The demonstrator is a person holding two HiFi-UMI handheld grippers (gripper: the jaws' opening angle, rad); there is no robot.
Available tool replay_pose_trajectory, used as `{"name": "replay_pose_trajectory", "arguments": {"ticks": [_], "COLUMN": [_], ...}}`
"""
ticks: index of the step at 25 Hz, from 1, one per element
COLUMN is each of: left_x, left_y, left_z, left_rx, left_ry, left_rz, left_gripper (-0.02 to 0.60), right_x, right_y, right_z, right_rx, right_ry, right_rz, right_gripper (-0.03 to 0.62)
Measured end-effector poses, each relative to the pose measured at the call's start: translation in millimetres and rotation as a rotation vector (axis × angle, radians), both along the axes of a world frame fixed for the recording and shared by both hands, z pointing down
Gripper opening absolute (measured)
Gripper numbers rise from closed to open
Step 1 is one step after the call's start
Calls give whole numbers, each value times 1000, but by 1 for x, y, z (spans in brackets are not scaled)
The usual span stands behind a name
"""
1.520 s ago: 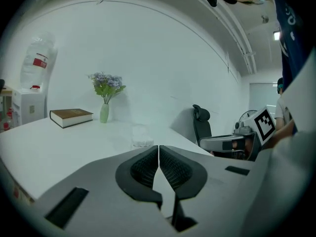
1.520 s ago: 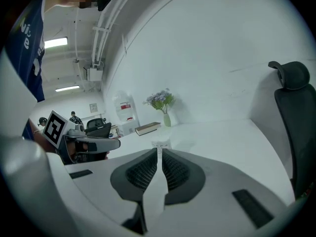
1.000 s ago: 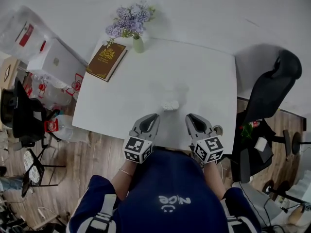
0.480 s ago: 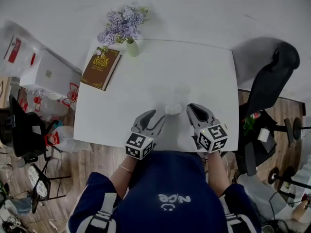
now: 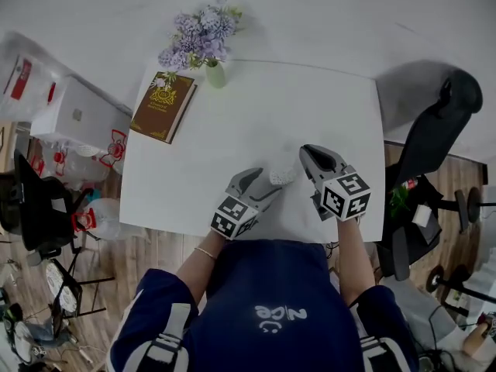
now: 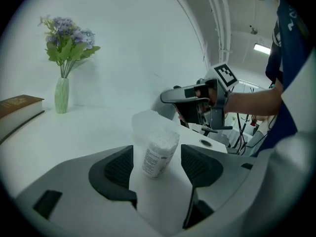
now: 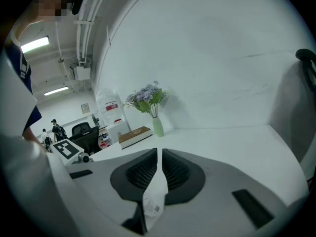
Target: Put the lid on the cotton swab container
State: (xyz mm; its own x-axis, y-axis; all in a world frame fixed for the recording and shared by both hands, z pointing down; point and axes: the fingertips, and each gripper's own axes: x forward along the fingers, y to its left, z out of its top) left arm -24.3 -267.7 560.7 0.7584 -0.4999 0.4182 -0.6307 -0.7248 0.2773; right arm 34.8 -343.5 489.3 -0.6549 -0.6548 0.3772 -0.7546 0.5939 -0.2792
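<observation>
The cotton swab container (image 6: 159,149) is a small clear tub packed with white swabs, upright on the white table (image 5: 232,130). A cloudy translucent piece (image 6: 144,120) sits right behind it; I cannot tell whether it is the lid. My left gripper (image 6: 157,166) has just been opening, and its pads stand wide on either side of the container without touching it. In the head view the left gripper (image 5: 266,179) points at the container (image 5: 280,176). My right gripper (image 7: 159,169) is shut on a thin white sheet (image 7: 154,196) with small print, and it hovers just right of the container (image 5: 310,158).
A green vase of purple flowers (image 5: 215,72) and a brown book (image 5: 164,105) stand at the table's far left corner. A black office chair (image 5: 434,138) is to the right of the table. Boxes and clutter (image 5: 70,122) fill the floor on the left.
The left gripper has opened and swung right and forward until its jaws flank the container. The right gripper has moved further out over the table, still shut.
</observation>
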Motion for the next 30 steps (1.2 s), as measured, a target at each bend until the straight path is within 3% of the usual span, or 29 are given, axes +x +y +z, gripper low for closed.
{"name": "replay_pose_trajectory", "arguments": {"ticks": [7,16,22,30], "left_x": [9,13,12,12], "left_y": [-4,-5,-5,-4], "left_z": [23,27,28,29], "left_rx": [19,33,40,40], "left_ry": [-111,-144,-151,-158], "left_rz": [79,118,134,144], "left_gripper": [302,244,238,236], "right_x": [-10,-17,-32,-43], "right_y": [-15,-31,-40,-33], "right_z": [8,23,44,62], "right_rx": [-47,-202,-389,-568], "right_ry": [18,16,-43,-81], "right_rz": [-33,-94,-189,-247], "right_gripper": [57,57,57,57]}}
